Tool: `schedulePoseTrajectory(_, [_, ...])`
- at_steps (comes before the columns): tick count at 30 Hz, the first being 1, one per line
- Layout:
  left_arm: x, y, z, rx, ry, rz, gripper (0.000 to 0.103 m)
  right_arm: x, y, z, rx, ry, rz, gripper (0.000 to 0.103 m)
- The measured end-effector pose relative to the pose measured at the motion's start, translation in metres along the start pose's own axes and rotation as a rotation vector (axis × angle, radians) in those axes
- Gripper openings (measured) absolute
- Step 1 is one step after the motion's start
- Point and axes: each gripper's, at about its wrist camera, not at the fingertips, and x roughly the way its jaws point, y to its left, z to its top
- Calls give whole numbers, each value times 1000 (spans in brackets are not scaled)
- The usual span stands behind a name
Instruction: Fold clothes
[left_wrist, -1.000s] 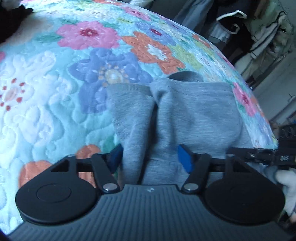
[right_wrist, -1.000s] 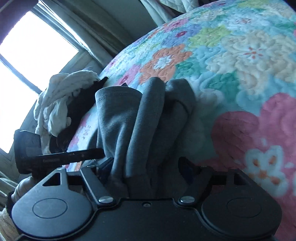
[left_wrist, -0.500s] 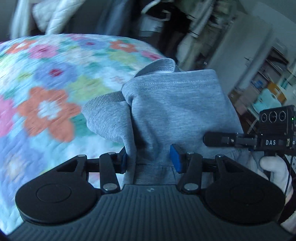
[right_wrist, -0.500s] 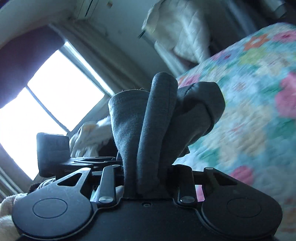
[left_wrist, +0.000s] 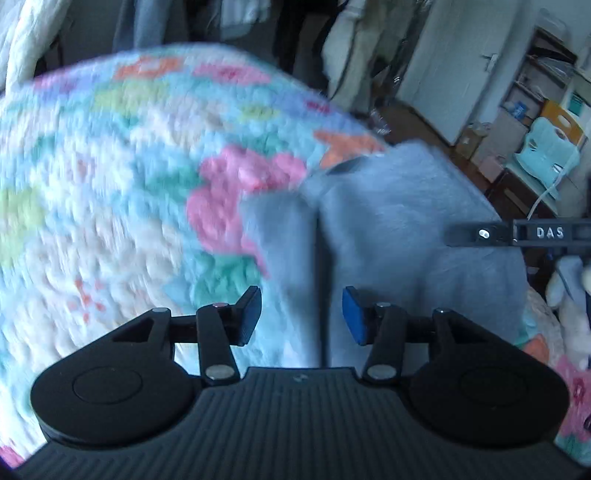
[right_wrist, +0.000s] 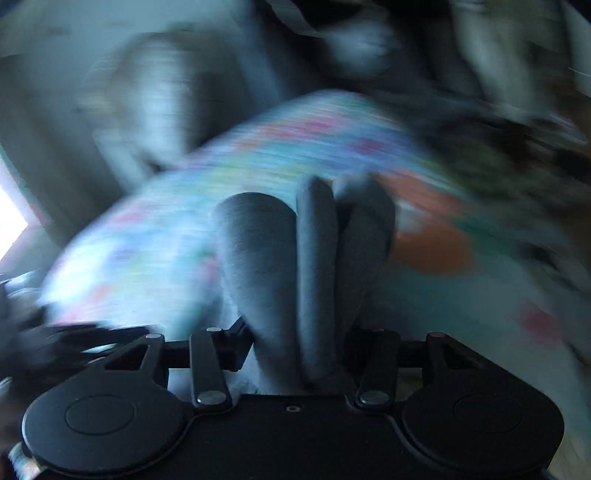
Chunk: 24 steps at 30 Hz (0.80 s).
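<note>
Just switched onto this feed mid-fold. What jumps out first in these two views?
The grey sweatshirt, bunched in folds, runs up the middle of both views, between the pads of the left gripper and the right gripper, whose jaws are opening. Behind it spreads the bright flowered quilt, blurred. The cluttered shelves stand at the left view's far right.

Soft cloth against hard matt plastic

The grey sweatshirt (left_wrist: 388, 229), at centre frame, is a matt, fleecy knit; the floral quilt (left_wrist: 110, 184), filling the left, looks puffy and stitched. The left gripper (left_wrist: 301, 317) at the bottom is ribbed matt black plastic with shiny metal pins and blue pads (left_wrist: 352, 315).
</note>
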Motion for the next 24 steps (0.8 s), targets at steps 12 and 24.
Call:
schedulePoseTrajectory(12, [-10,6,-23,-135,124,-187,70,-57,-21,-115,329,-142,-12,79])
schedulePoseTrajectory(24, [-11,-40,-39,6,169,6,65,-36,22,-99,-87,-114,-162,27])
